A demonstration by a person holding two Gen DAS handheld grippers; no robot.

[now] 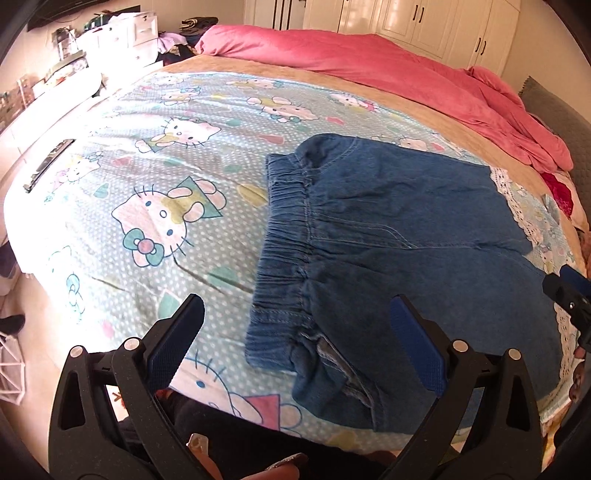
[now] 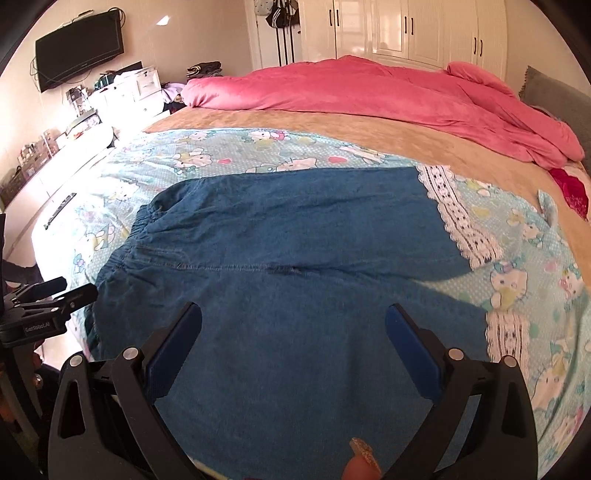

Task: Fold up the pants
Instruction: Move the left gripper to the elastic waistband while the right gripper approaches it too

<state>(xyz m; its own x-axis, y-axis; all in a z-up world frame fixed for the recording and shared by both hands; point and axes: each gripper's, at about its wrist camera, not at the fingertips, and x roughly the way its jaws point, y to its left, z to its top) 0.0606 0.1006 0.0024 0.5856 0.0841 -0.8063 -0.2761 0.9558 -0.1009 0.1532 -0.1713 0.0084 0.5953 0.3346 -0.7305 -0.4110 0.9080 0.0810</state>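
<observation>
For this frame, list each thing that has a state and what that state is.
Denim pants: spread flat on the bed, unfolded, legs side by side, lace cuffs to the right.
Elastic waistband: gathered, lying at the left end.
Left gripper: open, empty, over the waistband end.
Right gripper: open, empty, over the near leg.
Pink duvet: bunched along the bed's far side.
Wardrobe doors: closed.
Wall television: off.
</observation>
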